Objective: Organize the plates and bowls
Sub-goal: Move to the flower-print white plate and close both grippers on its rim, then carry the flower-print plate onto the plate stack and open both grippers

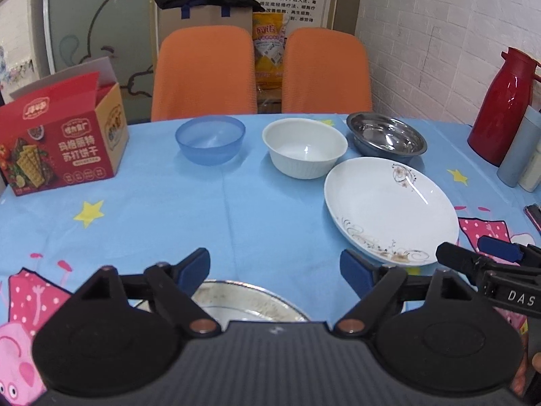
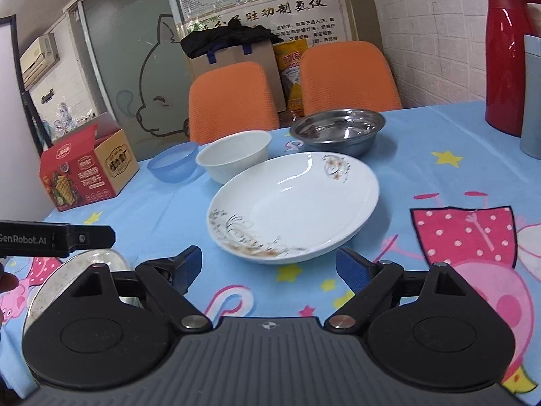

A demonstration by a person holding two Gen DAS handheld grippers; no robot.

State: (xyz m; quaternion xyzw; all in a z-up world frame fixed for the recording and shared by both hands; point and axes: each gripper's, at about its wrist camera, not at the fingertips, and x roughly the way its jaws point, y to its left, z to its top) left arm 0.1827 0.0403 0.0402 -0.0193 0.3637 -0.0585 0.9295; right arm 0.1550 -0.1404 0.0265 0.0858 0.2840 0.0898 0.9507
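A white flowered plate [image 1: 389, 209] [image 2: 294, 203] lies on the blue tablecloth. Behind it stand a white ribbed bowl [image 1: 304, 147] [image 2: 235, 159], a blue plastic bowl [image 1: 209, 138] [image 2: 174, 162] and a steel bowl [image 1: 387, 133] [image 2: 338, 128]. A metal plate [image 1: 250, 301] [image 2: 74, 270] lies at the near edge under my left gripper [image 1: 275, 269], which is open and empty. My right gripper [image 2: 268, 267] is open and empty, just short of the flowered plate's near rim; its fingers [image 1: 466, 258] show at the right of the left wrist view.
A red cracker box [image 1: 61, 138] [image 2: 84, 169] stands at the left. A red thermos [image 1: 503, 105] [image 2: 507, 54] and a grey cup [image 1: 517, 155] [image 2: 532, 94] stand at the right. Two orange chairs [image 1: 203, 71] [image 2: 348, 74] are behind the table.
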